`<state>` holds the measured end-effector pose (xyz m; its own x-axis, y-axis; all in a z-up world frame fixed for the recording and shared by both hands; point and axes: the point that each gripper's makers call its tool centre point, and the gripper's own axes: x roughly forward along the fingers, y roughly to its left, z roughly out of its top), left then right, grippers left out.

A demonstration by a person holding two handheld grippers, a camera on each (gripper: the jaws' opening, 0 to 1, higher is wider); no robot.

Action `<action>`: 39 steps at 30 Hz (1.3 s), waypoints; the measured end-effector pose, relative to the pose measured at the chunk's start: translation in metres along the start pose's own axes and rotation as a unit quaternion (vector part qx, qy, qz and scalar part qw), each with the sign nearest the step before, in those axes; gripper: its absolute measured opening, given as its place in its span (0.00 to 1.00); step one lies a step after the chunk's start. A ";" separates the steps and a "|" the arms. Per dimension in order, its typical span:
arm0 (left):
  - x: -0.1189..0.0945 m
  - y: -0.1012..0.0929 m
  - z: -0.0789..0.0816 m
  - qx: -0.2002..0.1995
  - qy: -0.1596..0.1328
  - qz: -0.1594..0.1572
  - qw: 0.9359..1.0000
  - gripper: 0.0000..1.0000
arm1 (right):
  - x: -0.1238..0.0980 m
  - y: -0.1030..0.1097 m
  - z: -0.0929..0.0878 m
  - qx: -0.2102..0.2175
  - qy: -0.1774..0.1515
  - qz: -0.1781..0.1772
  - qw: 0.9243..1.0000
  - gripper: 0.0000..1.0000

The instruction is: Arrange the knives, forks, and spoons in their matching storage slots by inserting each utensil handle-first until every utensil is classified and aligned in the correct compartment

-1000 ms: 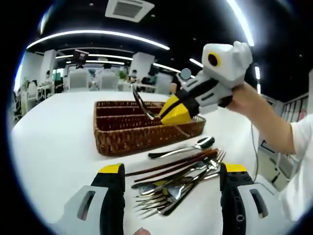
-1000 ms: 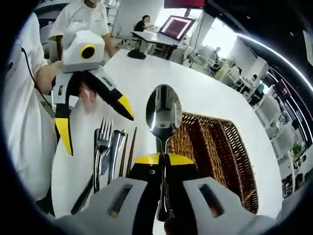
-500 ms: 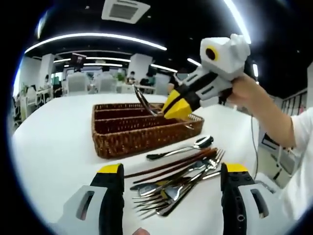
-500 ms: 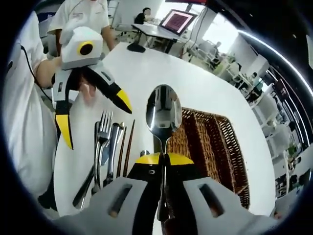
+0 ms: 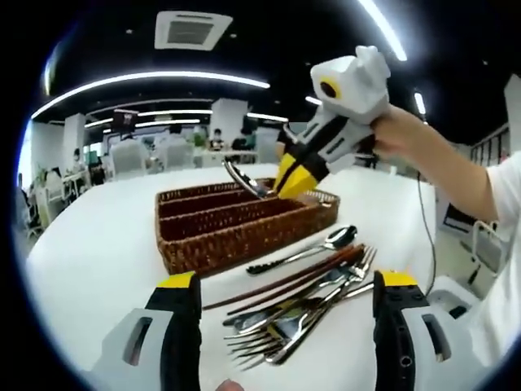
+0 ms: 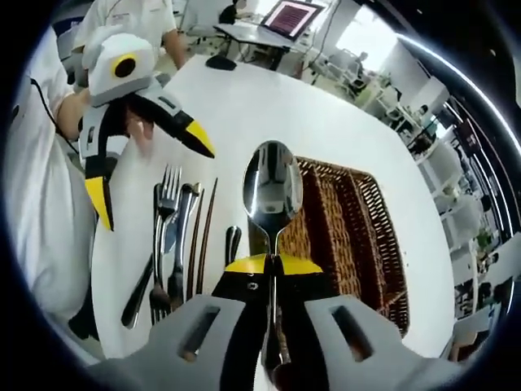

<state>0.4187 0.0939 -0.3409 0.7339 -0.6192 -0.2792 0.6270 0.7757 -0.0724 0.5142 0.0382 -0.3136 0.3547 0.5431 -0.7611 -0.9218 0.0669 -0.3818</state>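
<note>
A brown wicker basket (image 5: 218, 248) with long compartments lies on the white table. My right gripper (image 6: 273, 264) is shut on the handle of a steel spoon (image 6: 273, 192), bowl pointing away. In the left gripper view that spoon (image 5: 244, 181) hangs above the basket's right end, held by the right gripper (image 5: 291, 176). My left gripper (image 5: 286, 281) stands open above a heap of forks, spoons and dark brown sticks (image 5: 297, 314). A lone spoon (image 5: 308, 252) lies between heap and basket. The right gripper view has the left gripper (image 6: 151, 169) open over the cutlery (image 6: 175, 244), left of the basket (image 6: 370, 244).
A person in white stands at the table's edge beside the cutlery, a hand (image 5: 399, 138) around the right gripper. Bare white tabletop (image 5: 89, 244) spreads left of the basket. Office desks, chairs and other people fill the background.
The right gripper has lifted the spoon and carried it a little further over the basket. My left gripper stays open above the heap.
</note>
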 end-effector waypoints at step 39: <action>0.012 0.010 0.009 0.032 0.016 0.002 0.999 0.93 | 0.017 -0.087 -0.009 0.016 0.077 0.044 0.996 0.02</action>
<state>0.4356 0.0930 -0.3357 0.7282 -0.6111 -0.3103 0.6401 0.7682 -0.0107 0.6019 0.0340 -0.2981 0.2891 0.4138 -0.8632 -0.9542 0.0527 -0.2944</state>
